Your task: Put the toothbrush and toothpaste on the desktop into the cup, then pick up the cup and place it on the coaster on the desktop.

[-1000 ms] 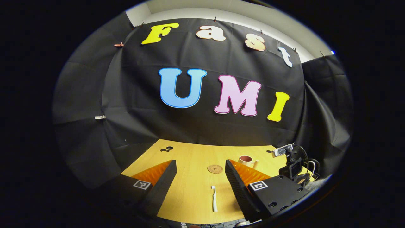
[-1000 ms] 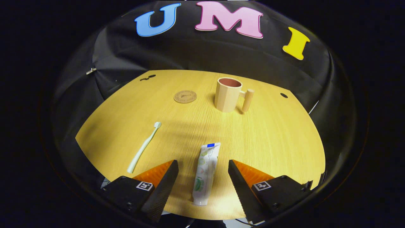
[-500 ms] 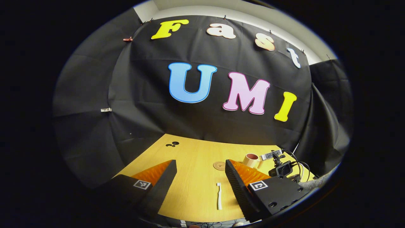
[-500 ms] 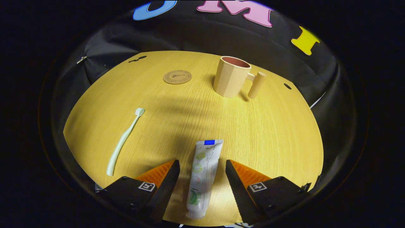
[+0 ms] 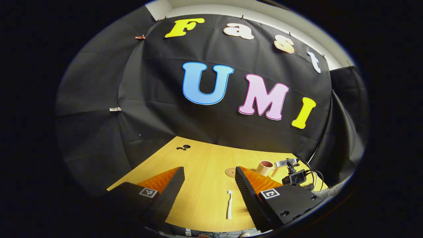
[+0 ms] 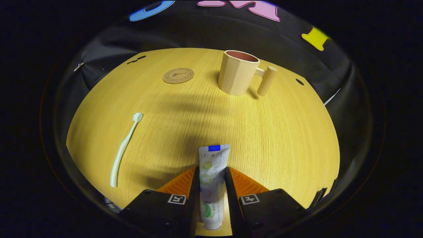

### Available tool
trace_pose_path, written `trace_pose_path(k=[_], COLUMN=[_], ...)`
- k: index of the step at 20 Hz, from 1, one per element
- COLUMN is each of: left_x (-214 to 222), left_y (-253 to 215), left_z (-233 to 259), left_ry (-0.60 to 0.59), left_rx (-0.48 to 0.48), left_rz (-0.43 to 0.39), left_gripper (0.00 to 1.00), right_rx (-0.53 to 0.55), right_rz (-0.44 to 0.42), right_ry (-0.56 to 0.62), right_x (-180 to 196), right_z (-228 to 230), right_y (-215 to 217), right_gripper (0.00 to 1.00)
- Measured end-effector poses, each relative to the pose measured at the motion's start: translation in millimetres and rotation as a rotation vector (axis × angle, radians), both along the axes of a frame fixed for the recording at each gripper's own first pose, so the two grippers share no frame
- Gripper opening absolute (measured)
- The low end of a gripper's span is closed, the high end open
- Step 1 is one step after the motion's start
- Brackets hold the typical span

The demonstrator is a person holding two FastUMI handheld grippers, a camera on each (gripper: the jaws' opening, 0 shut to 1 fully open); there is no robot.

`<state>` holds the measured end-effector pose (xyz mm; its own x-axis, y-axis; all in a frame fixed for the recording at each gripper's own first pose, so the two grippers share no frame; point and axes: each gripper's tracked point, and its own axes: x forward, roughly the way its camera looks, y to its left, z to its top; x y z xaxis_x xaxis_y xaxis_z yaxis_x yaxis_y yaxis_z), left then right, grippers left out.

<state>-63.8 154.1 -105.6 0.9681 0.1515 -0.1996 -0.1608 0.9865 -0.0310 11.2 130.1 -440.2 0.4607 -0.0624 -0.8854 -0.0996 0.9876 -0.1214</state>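
The right gripper (image 6: 211, 188) pinches the toothpaste tube (image 6: 211, 175) flat on the desktop (image 6: 281, 138); the left gripper (image 5: 210, 188) hangs open above the toothbrush (image 5: 229, 208). Next, I'd guess: lift it to the cup (image 6: 237, 76)

Yellow wooden desktop (image 6: 281, 132), black cable holes (image 5: 183, 147) near its far edge, white clip (image 5: 115, 109) on cloth.

Both of my views are sharp at centre and bend strongly toward the rim, where the desk (image 6: 281, 138) edge curves and brightness falls off. Lighting comes from overhead: the wood reads bright and evenly lit, the cloth wall dim. In my right gripper view, soft broad shadows cross the desk ahead of my right gripper (image 6: 211, 185), and the cup (image 6: 236, 76) casts a short shadow at its base. No motion blur.
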Motion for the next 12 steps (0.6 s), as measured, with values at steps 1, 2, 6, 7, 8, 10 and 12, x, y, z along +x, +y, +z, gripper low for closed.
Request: trace_pose_path(k=[1, 2, 6, 7, 8, 10, 12], left_x=[2, 3, 5, 6, 7, 9, 12], left_y=[1, 0, -3, -4, -5, -10, -15], left_z=[-1, -2, -5, -5, -4, -1, 0], left_ry=[0.004, 0.009, 0.024, 0.024, 0.022, 0.019, 0.02], left_rx=[0.001, 0.003, -0.017, -0.02, -0.019, -0.013, 0.002], left_rz=[0.003, 0.005, 0.005, 0.007, 0.007, 0.0, -0.002], left_gripper=[0.97, 0.97, 0.98, 0.97, 0.97, 0.97, 0.97], right_rx=[0.007, 0.018, 0.137, 0.18, 0.208, 0.253, 0.31], right_rz=[-0.002, 0.004, 0.028, 0.017, 0.007, 0.001, 0.004], right_ry=[0.002, 0.011, 0.028, 0.026, 0.029, 0.0, -0.076], right_x=[-1, -3, -6, -8, -11, -13, -9], right_z=[0, -3, -2, 1, 0, 10, 34], right_y=[0, 0, 7, 7, 7, 5, 7], right_gripper=[0.17, 0.17, 0.09, 0.09, 0.09, 0.09, 0.08])
